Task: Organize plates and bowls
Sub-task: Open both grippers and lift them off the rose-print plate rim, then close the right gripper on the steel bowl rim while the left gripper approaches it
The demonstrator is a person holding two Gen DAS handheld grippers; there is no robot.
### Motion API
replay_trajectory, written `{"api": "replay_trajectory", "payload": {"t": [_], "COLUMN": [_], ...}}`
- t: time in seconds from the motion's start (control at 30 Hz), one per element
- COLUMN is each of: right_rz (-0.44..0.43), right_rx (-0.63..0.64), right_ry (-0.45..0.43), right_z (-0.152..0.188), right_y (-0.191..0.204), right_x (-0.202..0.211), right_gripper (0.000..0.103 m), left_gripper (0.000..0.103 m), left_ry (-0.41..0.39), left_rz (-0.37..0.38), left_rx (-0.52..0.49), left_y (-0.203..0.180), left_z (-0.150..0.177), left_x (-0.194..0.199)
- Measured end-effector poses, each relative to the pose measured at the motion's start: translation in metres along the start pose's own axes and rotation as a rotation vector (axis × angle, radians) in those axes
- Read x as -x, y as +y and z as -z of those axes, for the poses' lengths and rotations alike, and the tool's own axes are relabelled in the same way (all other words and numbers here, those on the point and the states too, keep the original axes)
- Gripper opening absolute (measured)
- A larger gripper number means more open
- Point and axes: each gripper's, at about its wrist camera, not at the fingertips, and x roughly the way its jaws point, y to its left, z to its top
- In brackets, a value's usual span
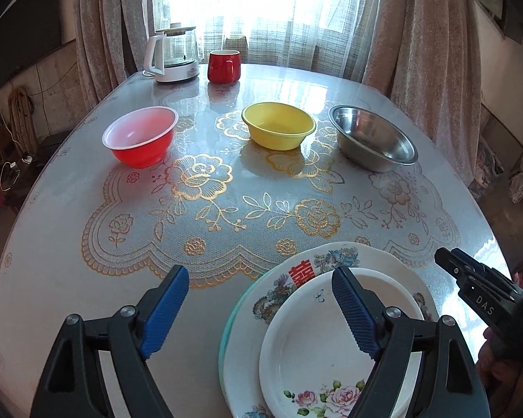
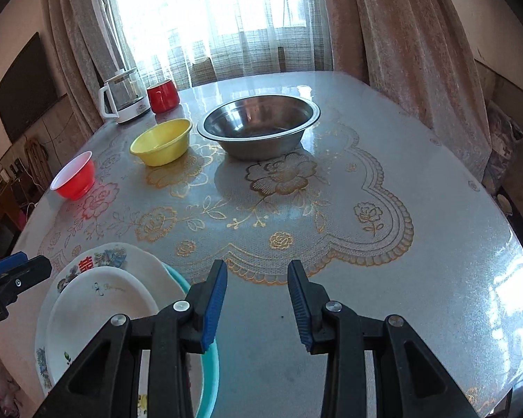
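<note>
A stack of three plates lies at the table's near edge: a small white plate (image 1: 317, 348) on top, a larger patterned plate (image 1: 296, 271) under it, and a teal plate (image 1: 226, 327) at the bottom. My left gripper (image 1: 260, 271) hangs open above the stack's left part, holding nothing. My right gripper (image 2: 257, 265) is open over bare table, just right of the teal plate (image 2: 211, 365). Farther back stand a red bowl (image 1: 139, 139), a yellow bowl (image 1: 279, 129) and a steel bowl (image 1: 373, 139) in a row, all empty.
A glass kettle (image 1: 171, 55) and a red mug (image 1: 224, 66) stand at the table's far edge by the curtains. The oval table (image 2: 436, 278) has a lace-patterned cover. A hand shows at the lower left of the right wrist view.
</note>
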Motion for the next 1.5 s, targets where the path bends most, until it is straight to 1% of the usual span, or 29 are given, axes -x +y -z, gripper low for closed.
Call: {"api": "replay_trajectory", "payload": {"t": [0.07, 0.17, 0.27, 0.33, 0.4, 0.57, 0.77, 0.87, 1.1, 1.27, 1.4, 1.5], "right_rz": [-0.005, 0.011, 0.022, 0.0, -0.017, -0.061, -0.128, -0.14, -0.161, -0.155, -0.178, -0.21], "right_rx": [-0.029, -0.063, -0.1, -0.128, -0.163, -0.266, -0.346, -0.365, -0.407, -0.433, -0.456, -0.448], "right_ry": [0.008, 0.023, 0.02, 0.012, 0.023, 0.018, 0.013, 0.02, 0.052, 0.061, 0.056, 0.038], "right_z": [-0.008, -0.023, -0.042, -0.056, -0.071, -0.096, -0.115, -0.123, -0.133, -0.13, -0.128, -0.127], "right_y": [-0.011, -0.026, -0.041, -0.051, -0.058, -0.074, -0.078, -0.075, -0.075, -0.079, -0.085, -0.086], "right_x": [-0.011, -0.029, -0.045, -0.054, -0.064, -0.081, -0.097, -0.107, -0.13, -0.139, -0.144, -0.144], "right_gripper": [0.036, 0.036, 0.036, 0.037, 0.037, 0.038, 0.038, 0.038, 0.038, 0.038, 0.038, 0.033], "left_gripper": [0.085, 0.085, 0.086, 0.086, 0.086, 0.086, 0.086, 0.086, 0.086, 0.087, 0.087, 0.087], "left_ry": [0.017, 0.031, 0.048, 0.064, 0.084, 0.116, 0.134, 0.134, 0.122, 0.114, 0.117, 0.116], "left_rz": [-0.03, -0.075, -0.09, -0.078, -0.066, -0.043, -0.038, -0.046, -0.062, -0.065, -0.069, -0.072], "left_rx": [0.018, 0.034, 0.049, 0.062, 0.071, 0.083, 0.088, 0.086, 0.063, 0.04, 0.026, 0.015], "left_y": [0.004, 0.008, 0.012, 0.014, 0.014, 0.013, 0.013, 0.013, 0.006, -0.001, -0.005, -0.009], "left_z": [-0.009, -0.022, -0.031, -0.035, -0.038, -0.042, -0.048, -0.053, -0.061, -0.063, -0.063, -0.063], "left_x": [-0.009, -0.02, -0.031, -0.039, -0.046, -0.059, -0.068, -0.07, -0.067, -0.066, -0.067, -0.067]}}
